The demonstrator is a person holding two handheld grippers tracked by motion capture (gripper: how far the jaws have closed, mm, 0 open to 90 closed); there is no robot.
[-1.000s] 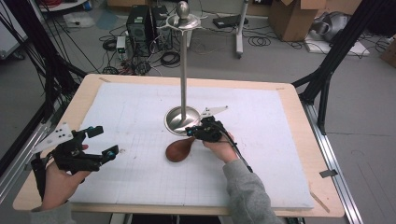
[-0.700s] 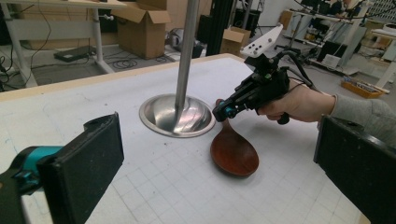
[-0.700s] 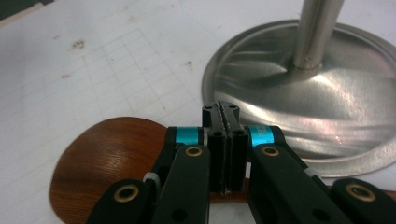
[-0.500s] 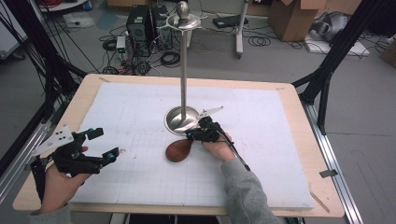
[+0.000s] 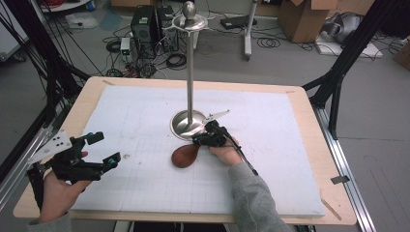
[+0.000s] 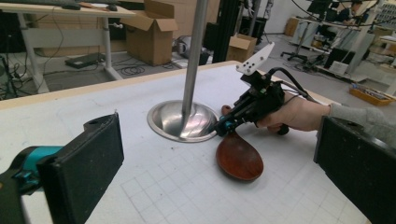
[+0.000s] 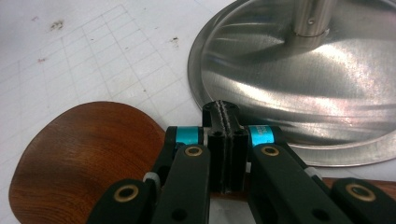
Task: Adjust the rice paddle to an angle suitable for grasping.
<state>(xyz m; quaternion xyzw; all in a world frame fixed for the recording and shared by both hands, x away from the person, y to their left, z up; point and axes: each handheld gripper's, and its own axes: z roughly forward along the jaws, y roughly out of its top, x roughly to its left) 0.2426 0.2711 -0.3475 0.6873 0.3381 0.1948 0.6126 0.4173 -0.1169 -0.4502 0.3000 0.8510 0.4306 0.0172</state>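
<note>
At the lower left of the high view, the left gripper (image 5: 99, 150) hovers over the white gridded foam mat (image 5: 145, 193), its jaws spread wide with nothing between them. Mid-frame, the right gripper (image 5: 197, 140) has its jaws pressed fully together above the handle of the glossy reddish-brown wooden spoon (image 5: 185, 155); I cannot tell whether the handle is pinched. The right gripper view shows what the high view lacks: the seam of the closed pads, the bowl's smooth grain, and the polished round steel stand base (image 7: 299, 84) just beyond. The spoon lies flat on the mat, touching or nearly touching that base.
</note>
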